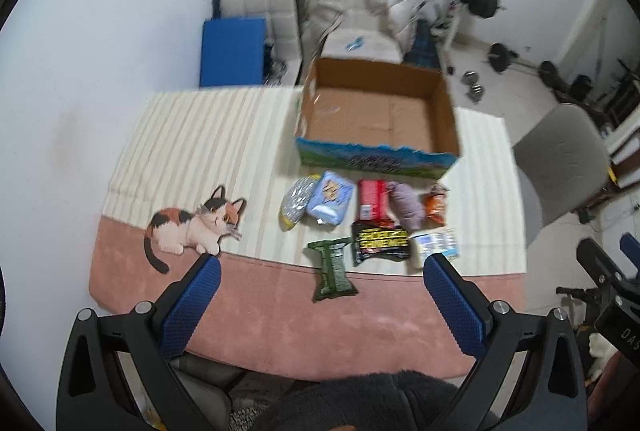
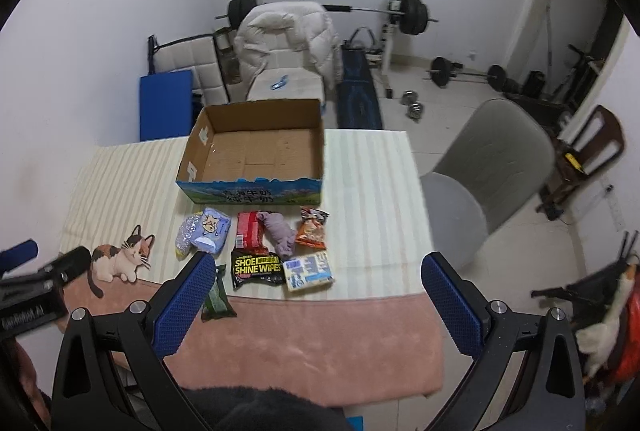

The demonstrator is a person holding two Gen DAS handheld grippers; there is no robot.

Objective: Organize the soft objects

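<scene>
Several soft packs lie on the mat before an empty cardboard box (image 1: 376,119) (image 2: 256,159): a green pack (image 1: 332,269) (image 2: 217,297), a black shoe-wipes pack (image 1: 380,243) (image 2: 258,269), a light blue tissue pack (image 1: 330,203) (image 2: 212,229), a silver pouch (image 1: 295,201), a red pack (image 1: 372,197) (image 2: 250,233), a purple cloth (image 1: 408,205) (image 2: 280,231), an orange snack bag (image 2: 313,231) and a white-blue pack (image 2: 309,271). My left gripper (image 1: 320,265) and right gripper (image 2: 320,263) hover open and empty above the mat's near edge.
A cat picture (image 1: 192,225) is on the pink and striped mat (image 2: 360,191). A grey chair (image 2: 492,159) stands to the right. A padded seat with a white jacket (image 2: 288,39), a blue pad (image 2: 166,103) and weights (image 2: 412,15) are behind the table.
</scene>
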